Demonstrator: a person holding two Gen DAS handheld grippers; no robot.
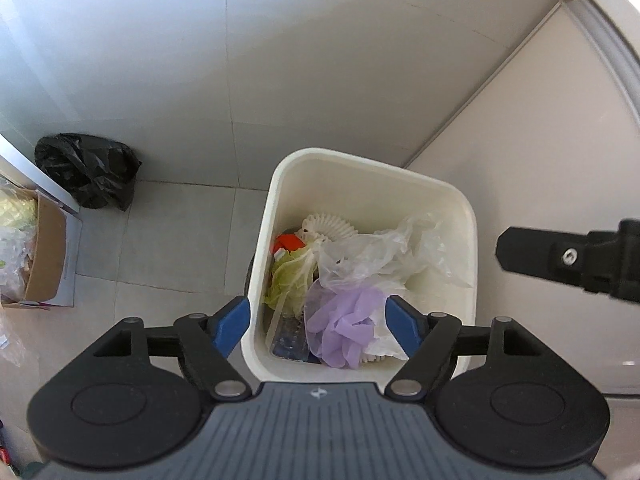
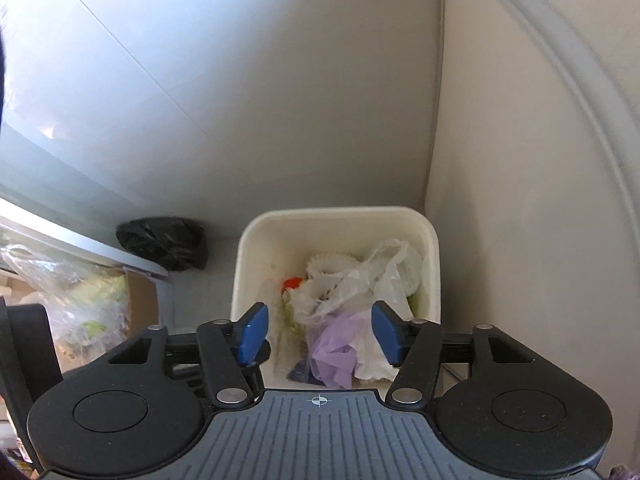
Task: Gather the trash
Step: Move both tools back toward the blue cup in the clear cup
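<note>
While above bin [image 1: 468,216], both hand-held grippers [image 1: 318,326] agape.

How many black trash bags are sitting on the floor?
1. The black trash bag sits on the floor against the wall, left of the white bin and just past the cardboard box. Others could be hidden out of view.

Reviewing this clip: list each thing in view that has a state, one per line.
Left gripper: open, empty.
Right gripper: open, empty.
Cream plastic trash bin: lidless, unlined, partly filled.
Purple rubber glove: crumpled in the bin.
Black plastic bag: bunched on the floor.
Cardboard box: open.
</note>
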